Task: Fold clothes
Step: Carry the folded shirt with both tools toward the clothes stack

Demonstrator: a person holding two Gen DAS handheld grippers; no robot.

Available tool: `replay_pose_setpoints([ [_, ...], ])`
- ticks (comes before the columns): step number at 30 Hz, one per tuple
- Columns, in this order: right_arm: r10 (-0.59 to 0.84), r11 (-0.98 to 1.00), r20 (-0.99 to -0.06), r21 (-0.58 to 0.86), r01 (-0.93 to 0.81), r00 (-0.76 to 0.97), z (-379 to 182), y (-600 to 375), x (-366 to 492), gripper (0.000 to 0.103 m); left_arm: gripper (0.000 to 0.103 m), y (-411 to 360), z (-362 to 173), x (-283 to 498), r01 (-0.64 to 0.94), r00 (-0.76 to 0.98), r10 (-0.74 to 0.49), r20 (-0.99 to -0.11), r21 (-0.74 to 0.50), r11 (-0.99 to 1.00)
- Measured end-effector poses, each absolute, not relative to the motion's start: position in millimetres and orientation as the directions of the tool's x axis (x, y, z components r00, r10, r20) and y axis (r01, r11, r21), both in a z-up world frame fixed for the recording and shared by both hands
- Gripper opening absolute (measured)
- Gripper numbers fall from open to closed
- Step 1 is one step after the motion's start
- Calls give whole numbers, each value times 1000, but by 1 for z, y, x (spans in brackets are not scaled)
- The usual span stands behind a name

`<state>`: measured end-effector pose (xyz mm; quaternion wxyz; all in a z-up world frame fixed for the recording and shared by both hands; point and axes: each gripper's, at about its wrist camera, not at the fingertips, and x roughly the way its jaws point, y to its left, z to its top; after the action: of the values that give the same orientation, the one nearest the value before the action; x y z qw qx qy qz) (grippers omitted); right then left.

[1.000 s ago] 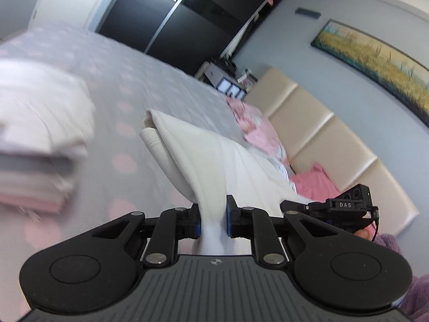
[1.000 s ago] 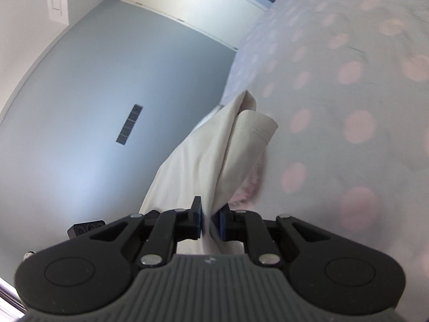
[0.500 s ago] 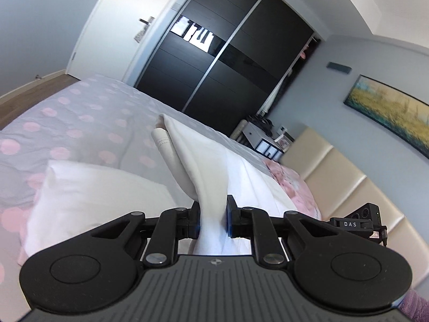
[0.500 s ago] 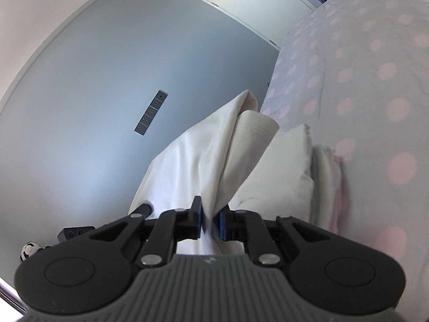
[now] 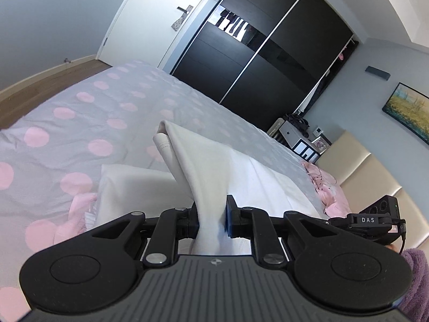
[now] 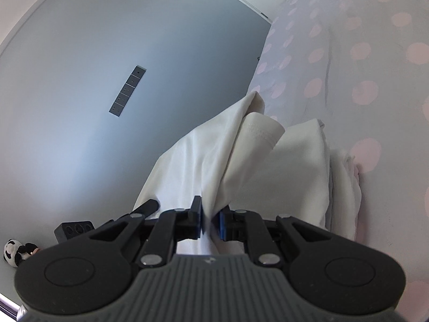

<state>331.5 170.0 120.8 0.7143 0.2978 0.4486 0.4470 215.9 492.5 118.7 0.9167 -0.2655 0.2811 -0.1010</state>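
Note:
A folded white garment (image 5: 203,166) hangs between both grippers, a little above the bed. My left gripper (image 5: 213,216) is shut on one end of it; my right gripper (image 6: 210,218) is shut on the other end of the white garment (image 6: 214,158). Just below lies a stack of folded clothes (image 5: 128,187), white on top with pink layers under it; the same stack of folded clothes (image 6: 311,166) shows beside the held cloth in the right wrist view. The other gripper's black body (image 5: 375,220) appears at the right edge of the left wrist view.
The bed has a grey cover with pink dots (image 5: 88,123). A pink garment (image 5: 327,187) lies near the beige headboard (image 5: 375,177). Black sliding wardrobe doors (image 5: 254,61) stand behind the bed. A purple fuzzy sleeve (image 5: 413,265) shows at lower right.
Both grippers have carried the white garment over the folded stack and lowered it closer; the stack now sits right under the cloth. Both grips stay shut.

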Motion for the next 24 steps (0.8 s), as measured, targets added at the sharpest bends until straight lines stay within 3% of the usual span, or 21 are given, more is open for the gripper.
replay_pose_setpoints([
  [7, 892, 451, -396, 817, -359, 220, 75, 181, 353, 14, 15, 515, 69, 227, -40, 821, -302, -485, -577, 816],
  [13, 871, 489, -422, 785, -381, 251, 52, 191, 355, 14, 26, 522, 48, 225, -96, 830, -267, -489, -597, 796],
  [16, 869, 495, -426, 772, -399, 253, 52, 189, 357, 18, 28, 516, 57, 221, -89, 832, -258, -491, -578, 811],
  [21, 844, 536, -433, 676, -505, 317, 76, 167, 350, 33, 50, 508, 99, 199, -84, 866, -157, -475, -448, 890],
  [24, 823, 568, -409, 577, -587, 394, 98, 158, 343, 31, 55, 507, 121, 190, -96, 906, -83, -415, -393, 914],
])
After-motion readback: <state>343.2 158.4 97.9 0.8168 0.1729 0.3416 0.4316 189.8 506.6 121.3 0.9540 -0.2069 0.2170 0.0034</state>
